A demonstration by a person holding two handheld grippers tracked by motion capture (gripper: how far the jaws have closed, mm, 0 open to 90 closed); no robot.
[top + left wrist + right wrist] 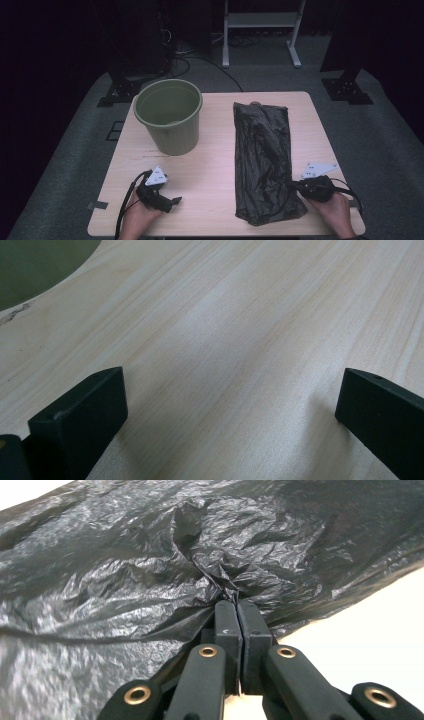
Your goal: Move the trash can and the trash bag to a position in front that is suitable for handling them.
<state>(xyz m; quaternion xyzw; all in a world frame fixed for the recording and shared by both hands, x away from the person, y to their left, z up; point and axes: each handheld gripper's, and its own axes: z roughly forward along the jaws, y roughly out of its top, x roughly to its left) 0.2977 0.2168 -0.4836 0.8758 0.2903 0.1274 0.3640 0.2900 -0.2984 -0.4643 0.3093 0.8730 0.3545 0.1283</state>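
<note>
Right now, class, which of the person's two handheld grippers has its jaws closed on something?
The right gripper: its jaws pinch the crinkled black plastic bag. The left gripper has its jaws spread wide above the pale wooden table.

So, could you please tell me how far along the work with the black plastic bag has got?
Early stage. Done: the right gripper has pinched the crinkled black plastic bag at its near right edge. In hand: the bag lies flat on the pale wooden table. Left: the left gripper sits open over bare wood, and the round green plastic bin has no liner.
</note>
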